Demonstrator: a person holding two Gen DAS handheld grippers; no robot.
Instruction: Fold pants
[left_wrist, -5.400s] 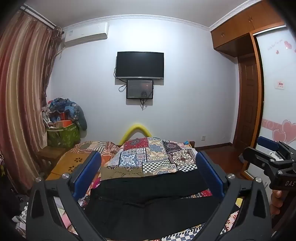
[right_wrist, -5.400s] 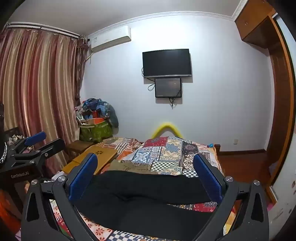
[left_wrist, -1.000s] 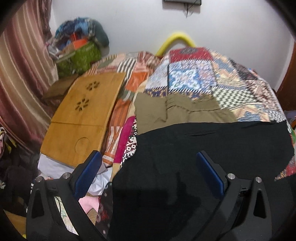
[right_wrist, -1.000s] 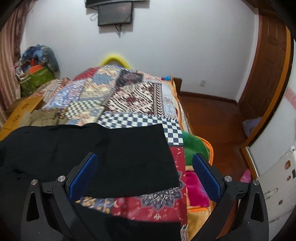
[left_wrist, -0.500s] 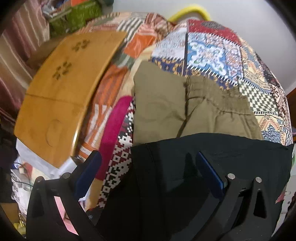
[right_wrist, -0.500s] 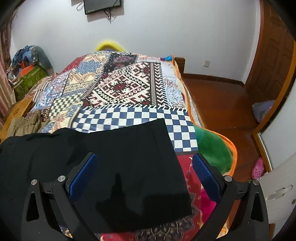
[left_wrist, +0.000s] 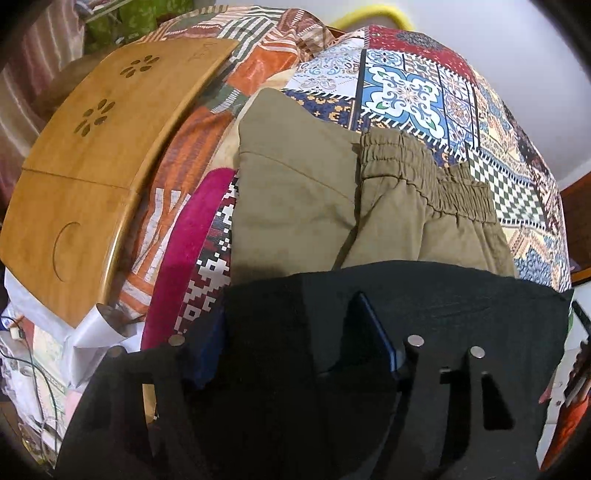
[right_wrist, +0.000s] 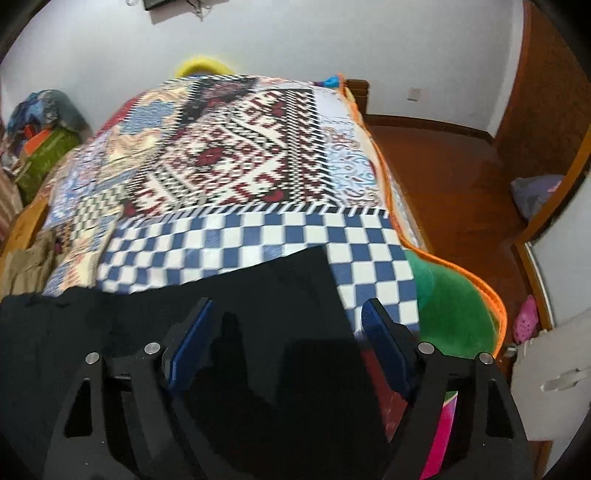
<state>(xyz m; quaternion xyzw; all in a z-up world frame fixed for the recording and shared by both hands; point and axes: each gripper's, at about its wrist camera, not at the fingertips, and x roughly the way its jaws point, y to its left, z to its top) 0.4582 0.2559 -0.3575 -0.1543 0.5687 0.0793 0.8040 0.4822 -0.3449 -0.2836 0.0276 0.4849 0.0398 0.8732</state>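
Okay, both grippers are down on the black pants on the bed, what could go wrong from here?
1. The olive pants lie right against the black pants, partly under their edge; the left gripper, whose jaws have just been closing over black fabric, might drag them along.
2. The right gripper straddles the black leg's end close to the bed's side edge; its jaws have just been closing, and a shallow bite might slip off.

Each black tool (right_wrist: 286, 334) has 2 blue pads (right_wrist: 382, 341), silver screws.

left wrist: steep down, close | right wrist: likewise | shared: black pants (left_wrist: 443, 295)
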